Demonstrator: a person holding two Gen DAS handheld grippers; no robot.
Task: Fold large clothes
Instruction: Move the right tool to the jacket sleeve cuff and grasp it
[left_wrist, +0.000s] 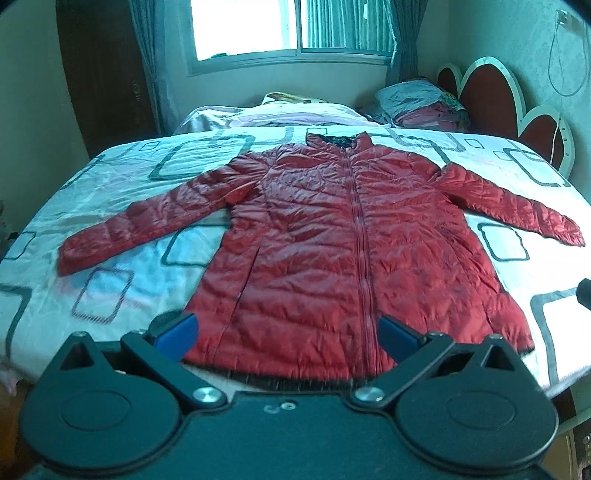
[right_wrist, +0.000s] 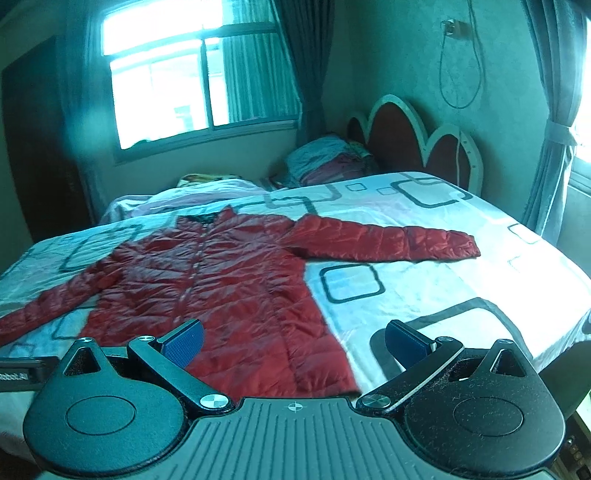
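Note:
A long red quilted jacket lies flat and zipped on the bed, collar toward the window, both sleeves spread out to the sides. It also shows in the right wrist view. My left gripper is open and empty, held above the jacket's hem near the bed's front edge. My right gripper is open and empty, above the hem's right corner. The jacket's right sleeve stretches across the bedspread beyond it.
The bed has a white spread with grey square outlines. A pile of folded clothes sits at the far side by the red scalloped headboard. A window, curtains and a dark wardrobe stand behind.

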